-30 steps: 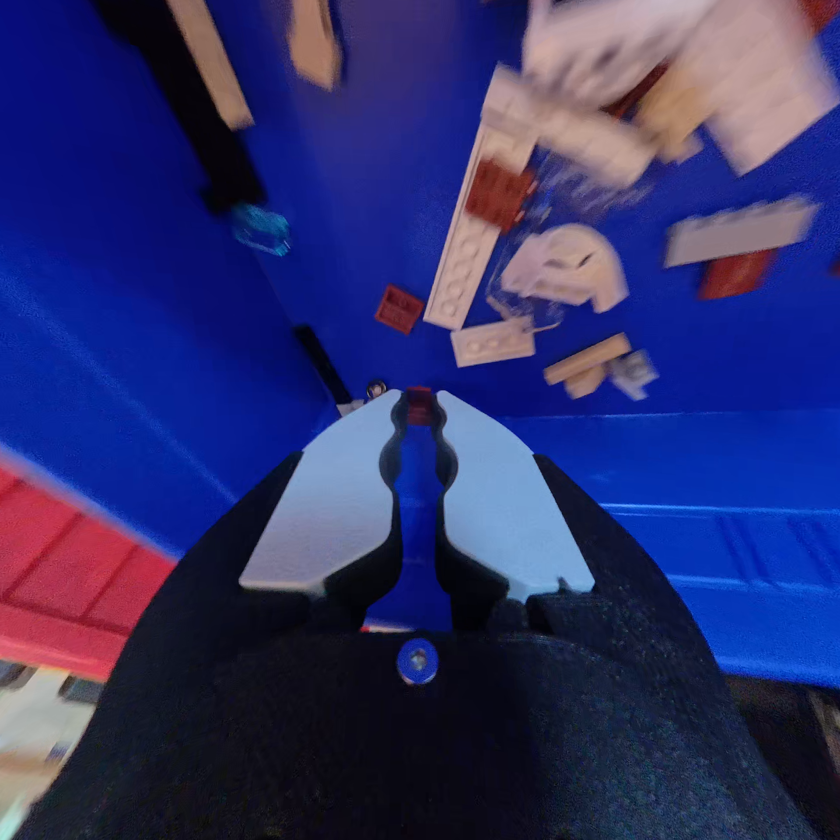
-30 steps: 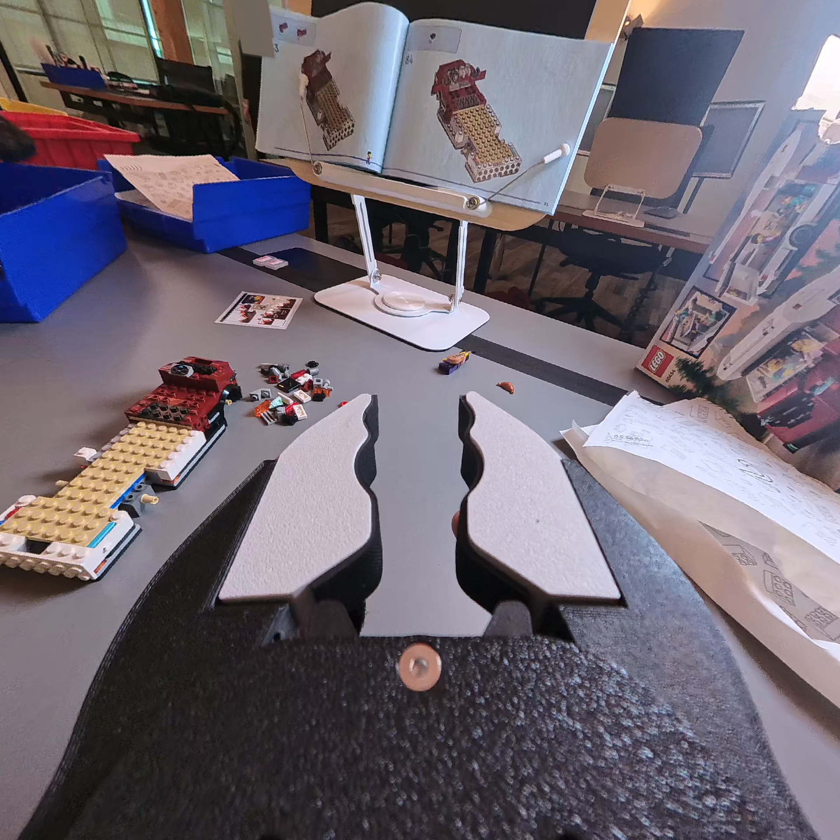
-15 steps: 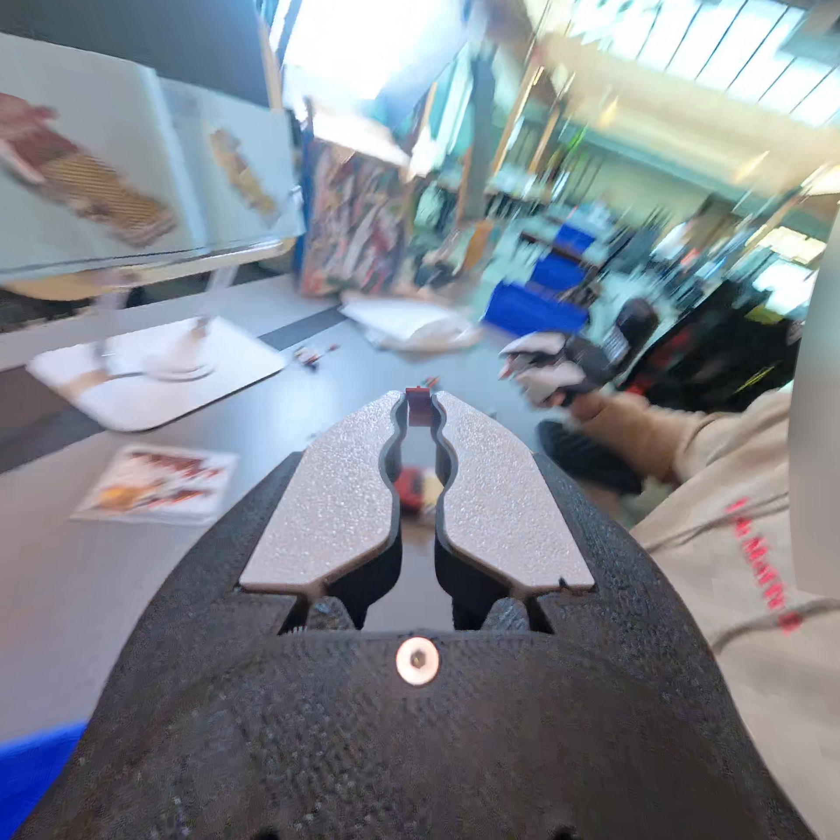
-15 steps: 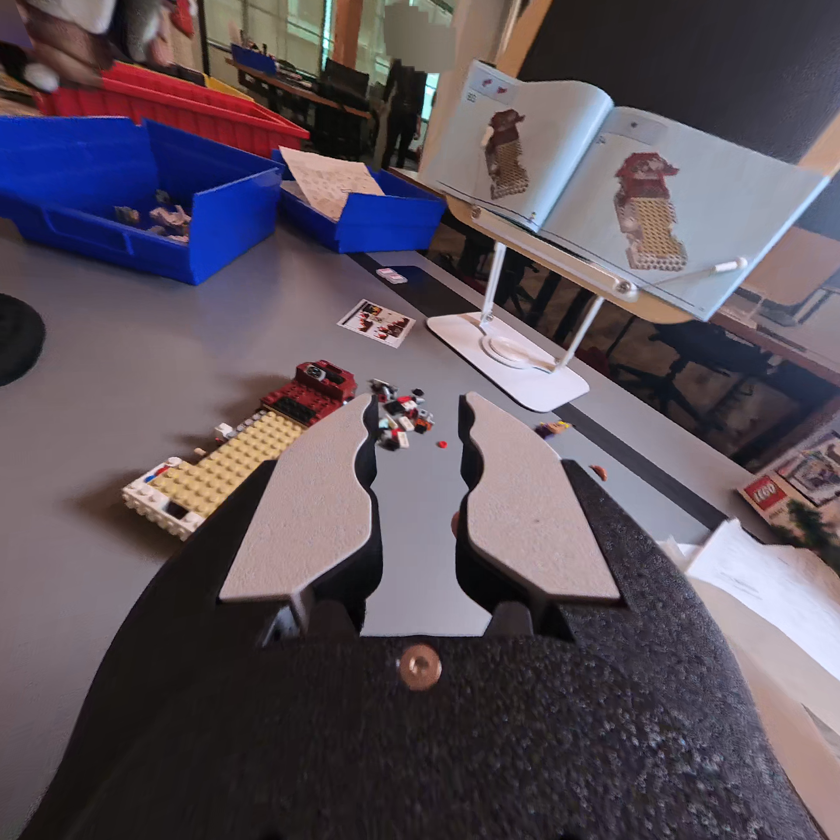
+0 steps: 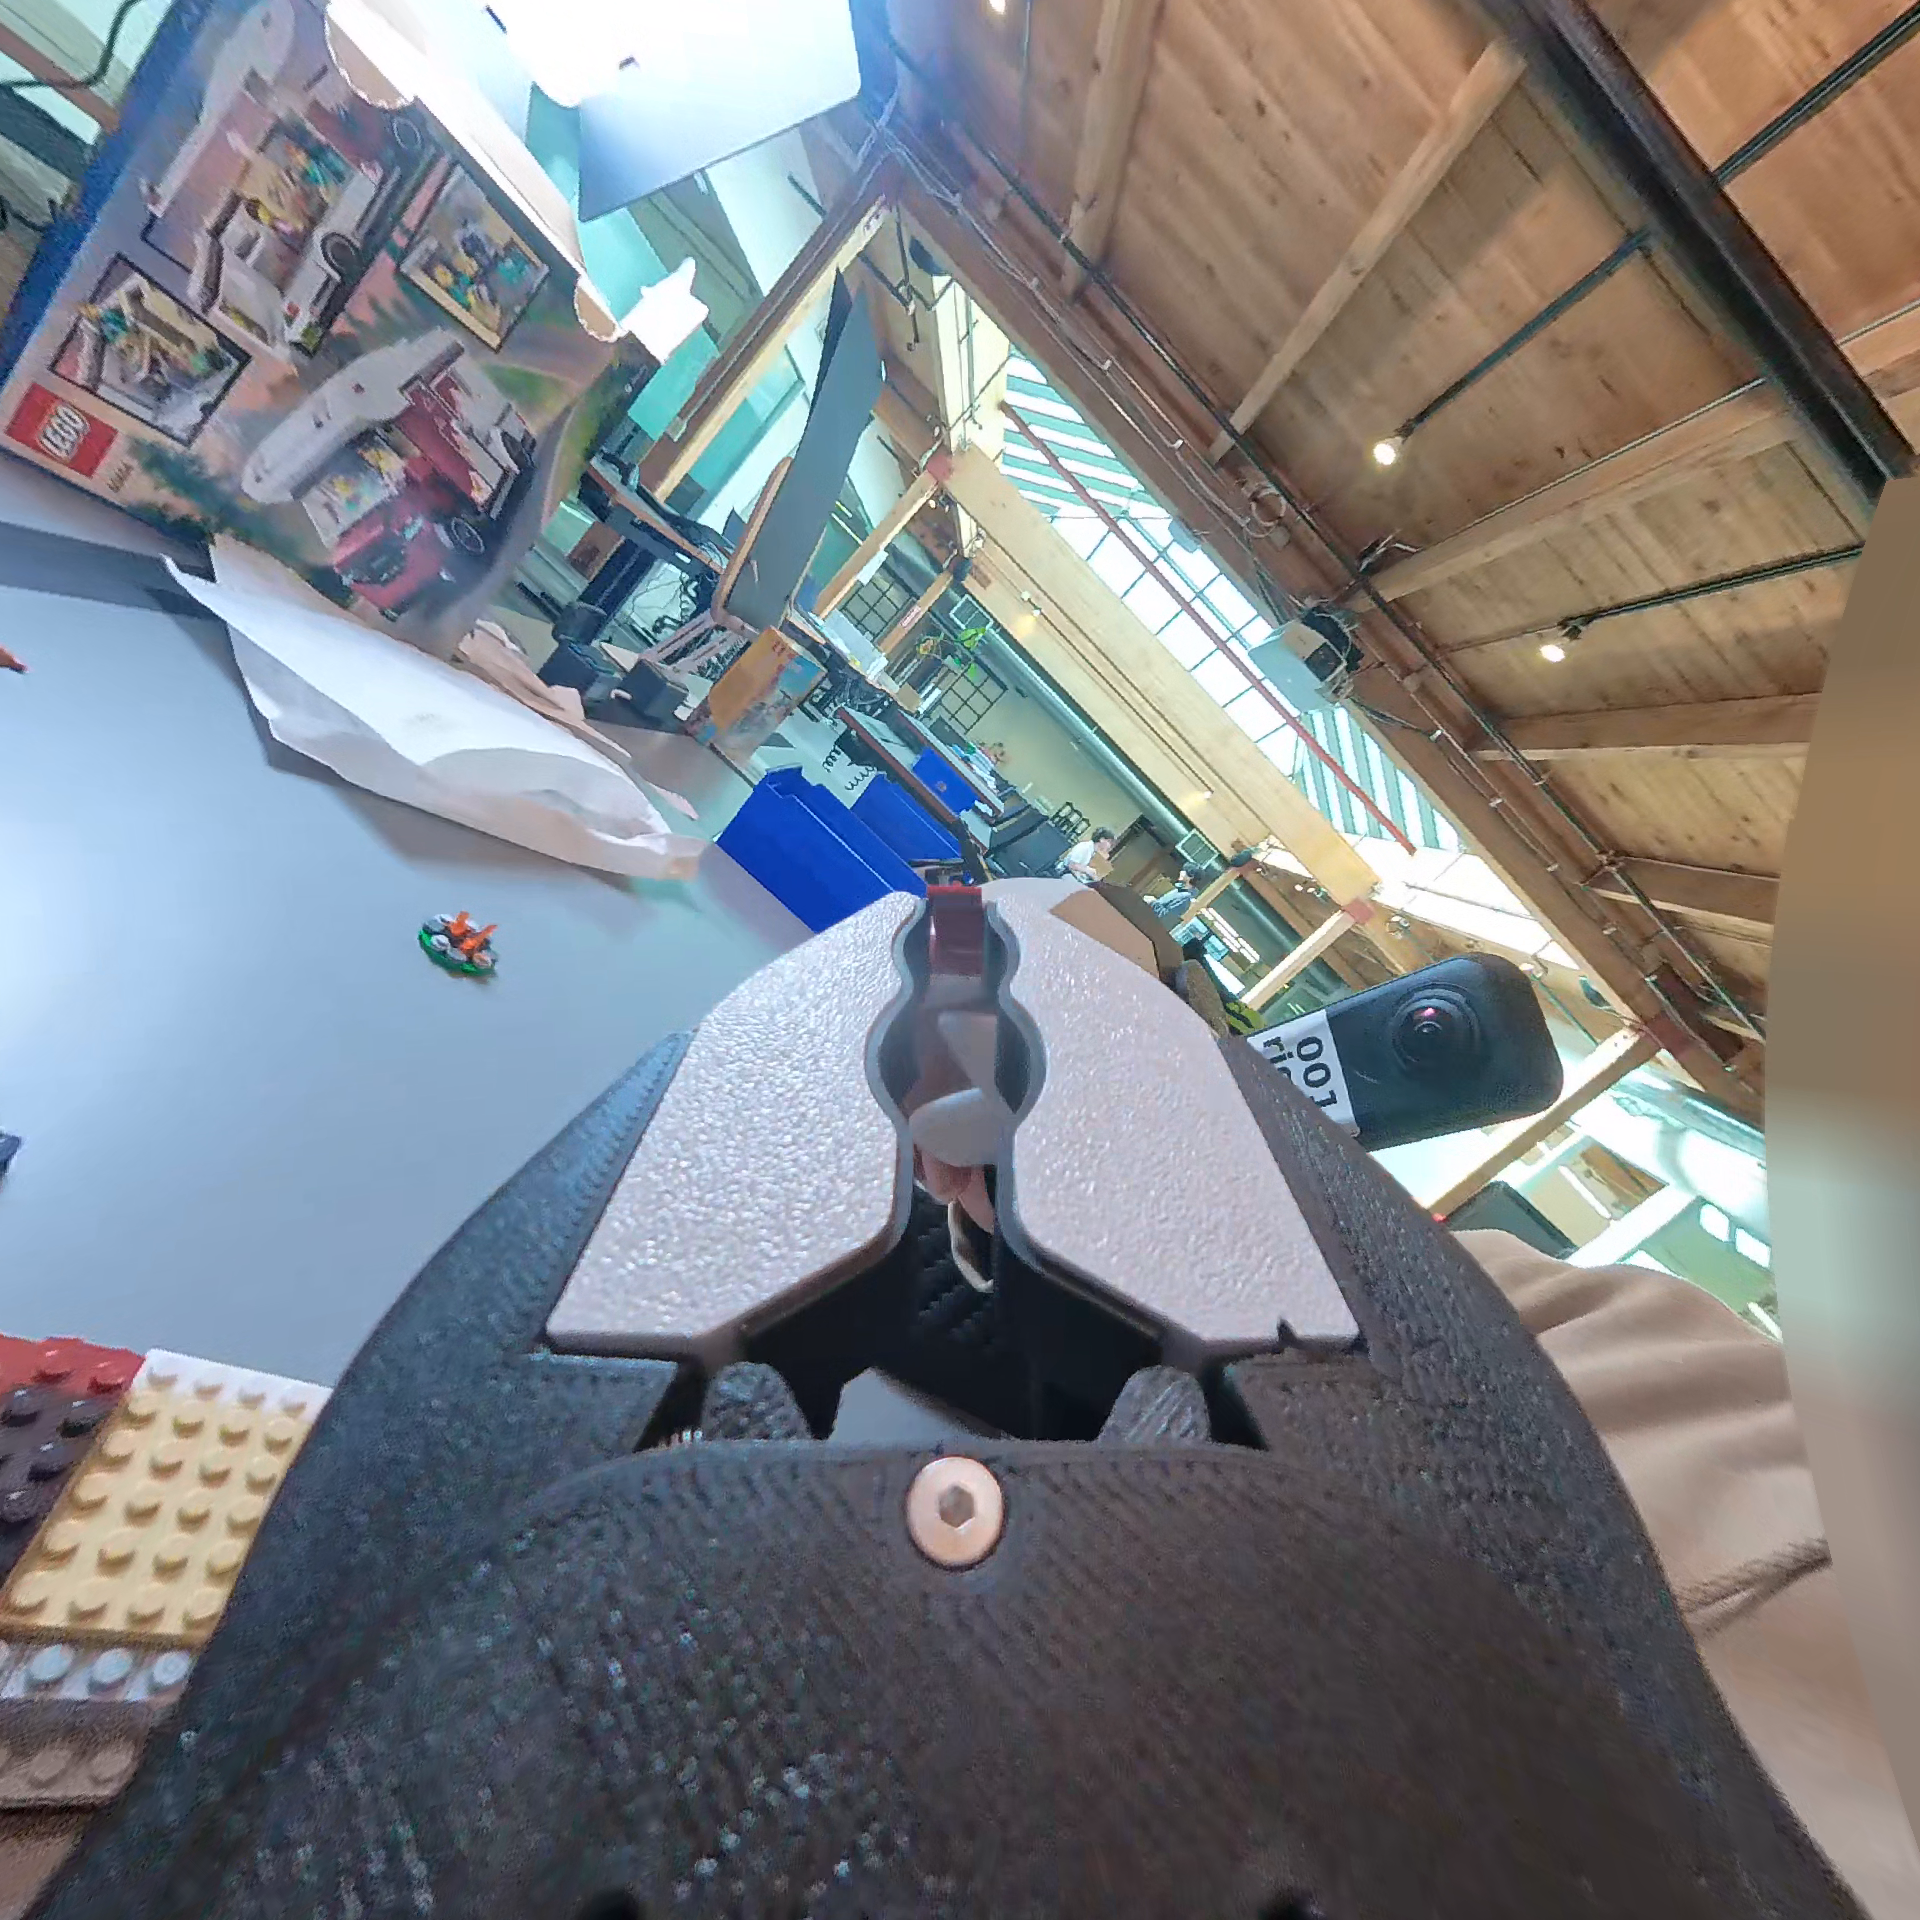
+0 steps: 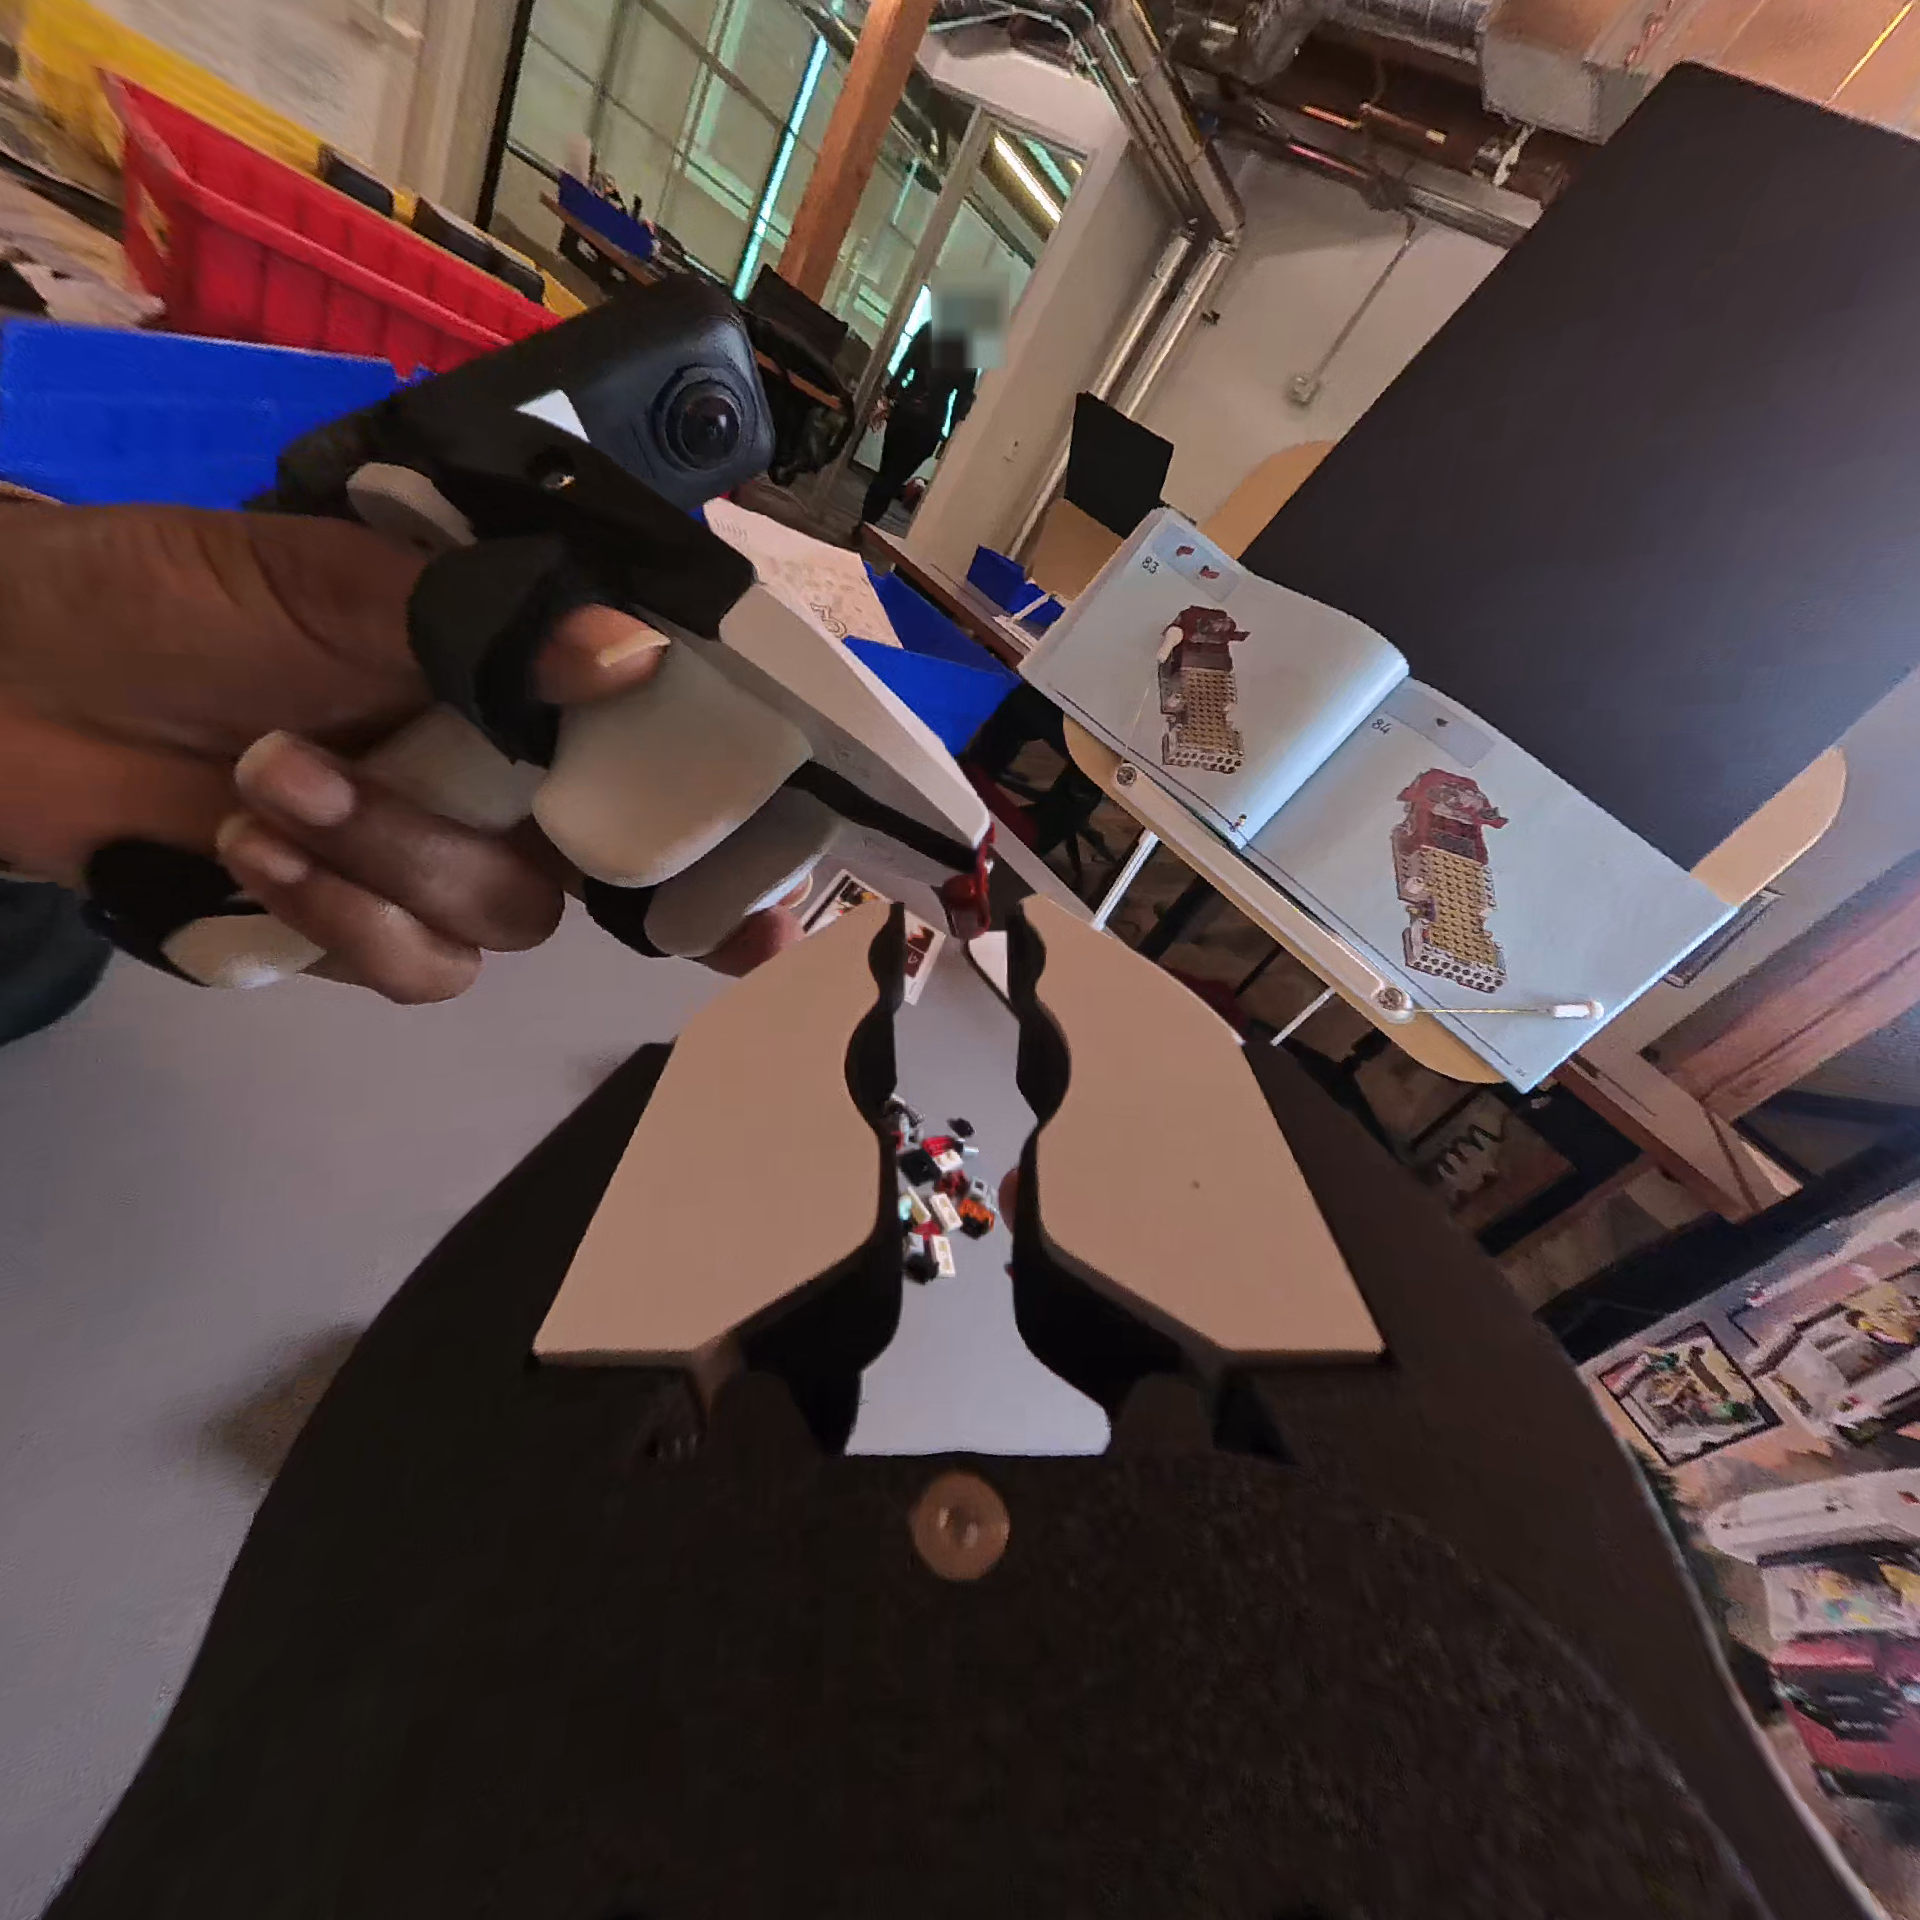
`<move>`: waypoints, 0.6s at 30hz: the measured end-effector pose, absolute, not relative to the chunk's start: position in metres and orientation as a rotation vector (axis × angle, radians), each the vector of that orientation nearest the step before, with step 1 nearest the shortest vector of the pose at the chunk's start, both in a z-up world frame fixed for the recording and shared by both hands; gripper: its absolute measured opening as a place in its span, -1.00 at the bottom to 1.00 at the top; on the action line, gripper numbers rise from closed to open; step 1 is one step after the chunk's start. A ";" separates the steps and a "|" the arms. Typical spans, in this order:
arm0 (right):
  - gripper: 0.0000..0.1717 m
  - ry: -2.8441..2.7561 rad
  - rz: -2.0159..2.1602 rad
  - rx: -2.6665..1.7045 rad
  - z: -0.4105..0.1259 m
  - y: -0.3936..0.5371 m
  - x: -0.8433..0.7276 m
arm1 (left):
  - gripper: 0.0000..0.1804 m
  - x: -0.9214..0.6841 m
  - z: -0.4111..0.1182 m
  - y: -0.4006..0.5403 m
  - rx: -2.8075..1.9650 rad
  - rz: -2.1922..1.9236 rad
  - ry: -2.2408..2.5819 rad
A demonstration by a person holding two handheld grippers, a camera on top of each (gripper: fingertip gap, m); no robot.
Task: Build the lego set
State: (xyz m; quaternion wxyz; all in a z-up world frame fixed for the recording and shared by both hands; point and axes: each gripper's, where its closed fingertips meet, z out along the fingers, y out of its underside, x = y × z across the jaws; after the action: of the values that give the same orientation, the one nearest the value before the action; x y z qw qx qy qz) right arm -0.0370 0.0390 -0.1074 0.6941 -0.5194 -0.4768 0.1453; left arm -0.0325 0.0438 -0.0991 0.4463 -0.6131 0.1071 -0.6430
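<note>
My left gripper (image 5: 954, 906) is shut on a small dark red brick (image 5: 954, 930) pinched at its fingertips. In the right wrist view the left gripper (image 6: 727, 717), held in a person's hand (image 6: 260, 727), comes in from the upper left, and the red brick (image 6: 971, 894) hangs at its tip. My right gripper (image 6: 958, 920) sits just under that brick with its jaws narrowed. A gap shows on both sides of the brick, so the right pads do not press on it. The right gripper's camera (image 5: 1444, 1039) shows close by in the left wrist view.
A part-built model with a tan studded plate (image 5: 135, 1496) lies on the grey table (image 5: 208, 1039). Also there: a small green and orange piece (image 5: 459, 940), a paper bag (image 5: 436, 727), a toy box (image 5: 291, 312), a pile of small pieces (image 6: 940, 1195), an open instruction book on a stand (image 6: 1351, 810), and blue (image 6: 156, 416) and red (image 6: 291, 270) bins. My two grippers' fingertips are within a few centimetres of each other.
My left gripper rose out of the blue bin with the red brick and swung over the table to the right gripper. My right gripper turned toward it and its jaws narrowed.
</note>
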 end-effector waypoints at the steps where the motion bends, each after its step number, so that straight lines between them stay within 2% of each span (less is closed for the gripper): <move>1: -0.84 -1.061 0.329 -1.151 -0.107 0.038 -0.036 | -0.89 -0.031 -0.101 0.043 -1.525 -1.579 0.263; 2: -0.90 -1.059 0.331 -1.143 -0.107 0.037 -0.036 | -0.89 -0.030 -0.103 0.043 -1.524 -1.576 0.259; 11: -0.90 -1.131 0.343 -1.167 -0.122 0.039 -0.041 | -0.89 -0.035 -0.118 0.043 -1.551 -1.607 0.214; 15: -0.91 -1.164 0.428 -1.242 -0.132 0.043 -0.033 | -0.64 -0.044 -0.124 0.044 -1.554 -1.444 0.340; 18: -0.91 -1.277 0.475 -1.388 -0.160 0.051 -0.013 | -0.59 -0.065 -0.128 0.049 -1.556 -1.245 0.446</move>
State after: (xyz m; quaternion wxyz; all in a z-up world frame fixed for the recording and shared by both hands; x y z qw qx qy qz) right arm -0.0130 0.0511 -0.1602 0.5635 -0.5896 -0.5424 0.2016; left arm -0.0650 0.0493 -0.1279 0.5223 -0.6498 0.1863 -0.5199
